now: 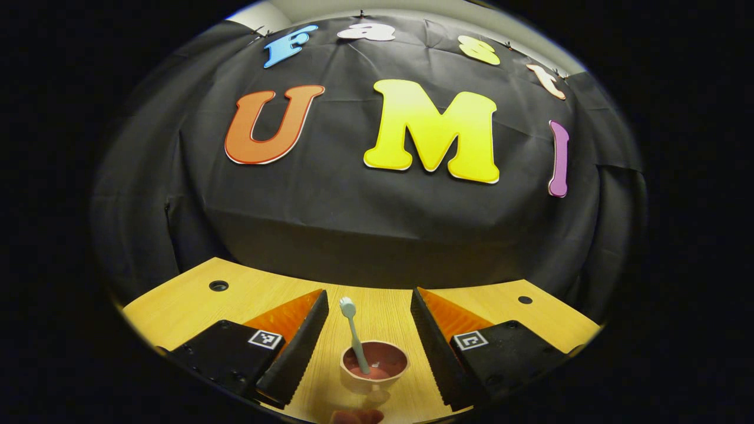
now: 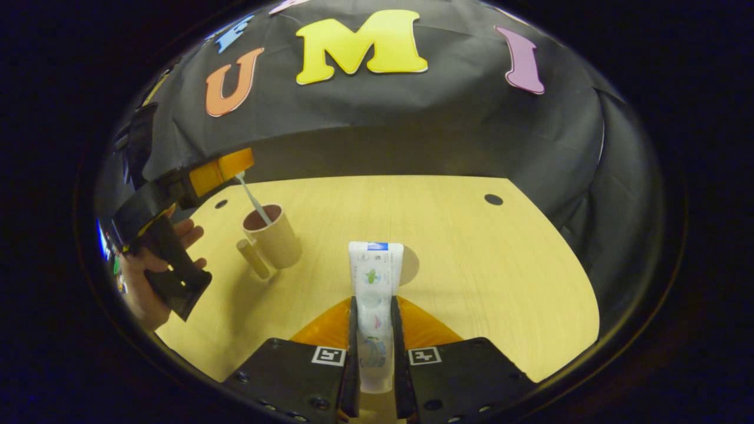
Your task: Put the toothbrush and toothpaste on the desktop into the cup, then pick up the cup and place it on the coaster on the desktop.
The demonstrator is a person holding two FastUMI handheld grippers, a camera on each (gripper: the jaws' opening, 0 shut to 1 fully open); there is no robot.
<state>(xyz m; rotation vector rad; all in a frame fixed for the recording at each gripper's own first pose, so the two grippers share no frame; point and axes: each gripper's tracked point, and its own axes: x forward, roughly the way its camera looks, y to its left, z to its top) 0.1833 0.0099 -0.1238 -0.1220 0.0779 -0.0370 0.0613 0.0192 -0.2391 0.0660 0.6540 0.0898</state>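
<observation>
The toothpaste (image 2: 374,294) is a soft plastic tube, light and a little slick, so it will dent under pressure and could slide if pinched near its flat crimped end; the firmer lower body near the cap looks the safer place to hold, and that is roughly where the right gripper (image 2: 373,330) has it, both fingers pressed on its sides, the tube standing upright above the desk (image 2: 471,265). The toothbrush (image 1: 355,335) is light, thin and stiff, and already stands tilted in the cup (image 1: 375,365), bristle head up. The cup looks rigid and light, likely to tip if nudged at the rim, so its handle (image 2: 252,258) or body seems the better hold. The left gripper (image 1: 368,347) is wide open, holding nothing, its fingers well apart on either side above the cup. A round coaster (image 2: 407,265) lies just behind the tube.
</observation>
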